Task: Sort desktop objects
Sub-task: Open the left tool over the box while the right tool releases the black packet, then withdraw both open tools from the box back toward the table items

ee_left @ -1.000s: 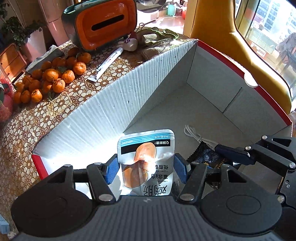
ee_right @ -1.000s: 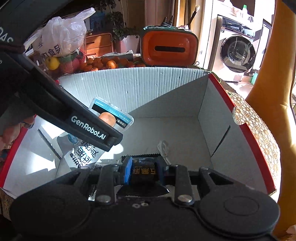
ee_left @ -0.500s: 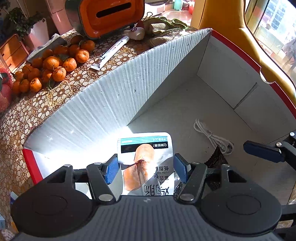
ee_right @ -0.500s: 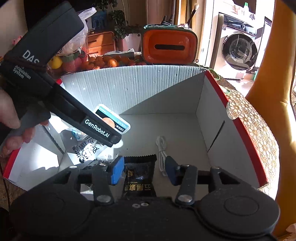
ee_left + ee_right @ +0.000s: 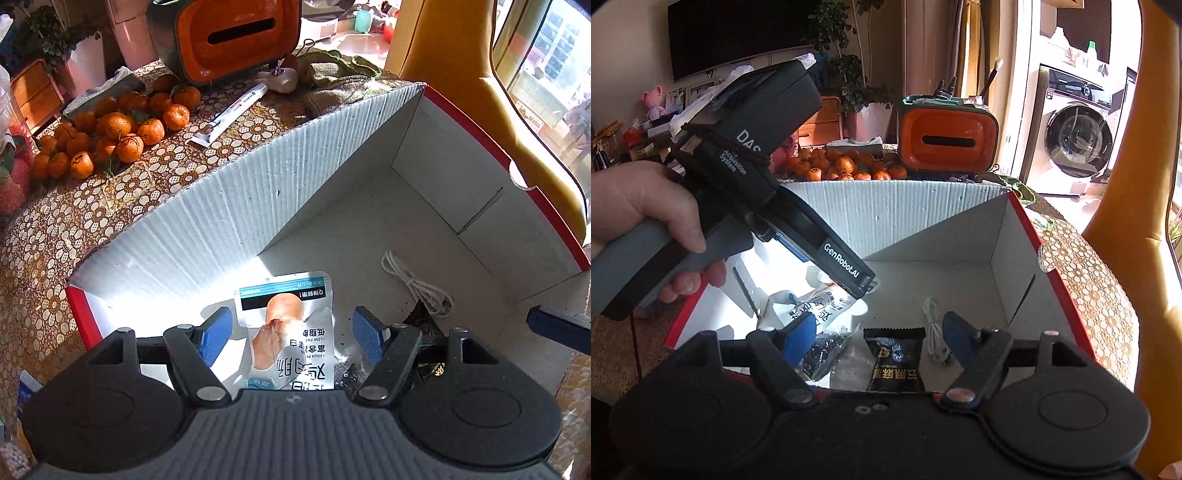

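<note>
A white cardboard box with red rims (image 5: 229, 206) (image 5: 886, 218) stands on the table. On its floor lies a silver snack pouch (image 5: 288, 332) (image 5: 816, 310), loose beneath my open left gripper (image 5: 291, 334). Beside it are a black snack packet (image 5: 895, 363), a clear bag of dark bits (image 5: 822, 349) and a coiled white cable (image 5: 417, 286) (image 5: 934, 326). My right gripper (image 5: 881, 341) is open above the black packet, not touching it. A hand (image 5: 650, 206) holds the left gripper over the box's left side.
Behind the box, on the patterned tablecloth (image 5: 74, 221), lie a pile of tangerines (image 5: 110, 133), a white tube (image 5: 229, 112), an orange tissue box (image 5: 229, 33) (image 5: 947, 142) and a green cloth (image 5: 332, 79). A yellow chair (image 5: 461, 74) stands to the right.
Both grippers opened and drew back upward. The silver pouch left my left gripper and the black packet left my right; both now lie on the box floor.
</note>
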